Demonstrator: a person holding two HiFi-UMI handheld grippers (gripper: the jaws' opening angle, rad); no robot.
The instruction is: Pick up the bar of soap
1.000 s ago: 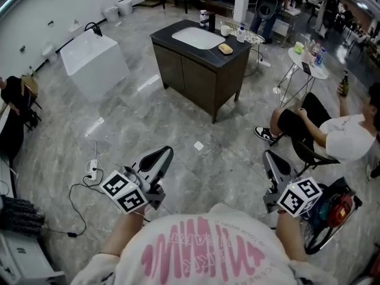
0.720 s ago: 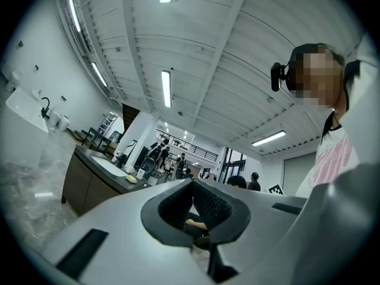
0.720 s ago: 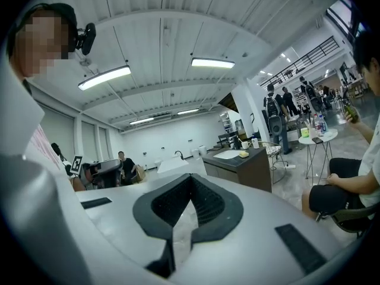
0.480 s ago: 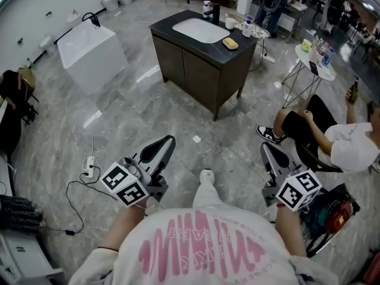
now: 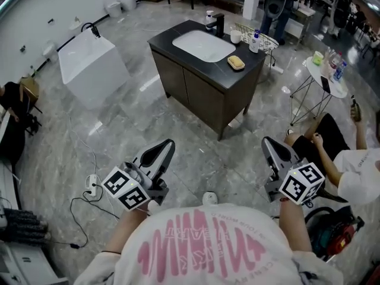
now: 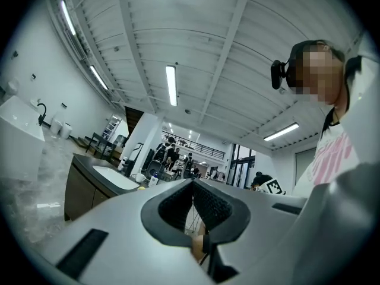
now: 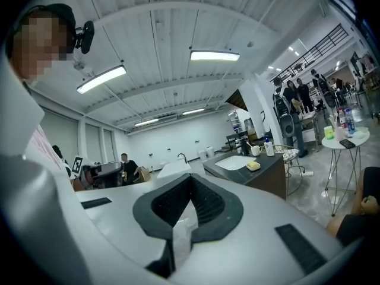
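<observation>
Over the last second the person has walked forward. In the head view the dark vanity cabinet with a black top and white inset basin (image 5: 199, 91) sits a little nearer than before. The seated person in a white shirt (image 5: 359, 180) has slid toward the right edge, and a white shoe (image 5: 208, 198) now shows just ahead of the wearer's pink-printed shirt. Both tools have travelled along with the body, held out roughly level on either side. The grey left gripper (image 5: 167, 145) has its jaws pressed together on nothing, and the grey right gripper (image 5: 269, 143) is likewise clenched and empty. The yellow rectangular bar of soap (image 5: 236, 62) lies untouched on the black countertop, to the right of the basin, near a white mug (image 5: 236, 36) and a clear bottle with a blue cap (image 5: 255, 40). It is well apart from both tools. This looks like the approach only: the gap is closing, but the jaws would have to open before any grasp. The head view gives the layout and the open grey floor between, but not the pads. The right gripper view shows its ribbed black pads (image 7: 205, 203) meeting at the tip. Beyond them the soap (image 7: 253, 165) appears side-on beside the mug (image 7: 254, 150). The left gripper view shows its own pads (image 6: 211, 206) closed and the cabinet (image 6: 83, 189) low at the left, but the soap there is too small to pick out with confidence.
</observation>
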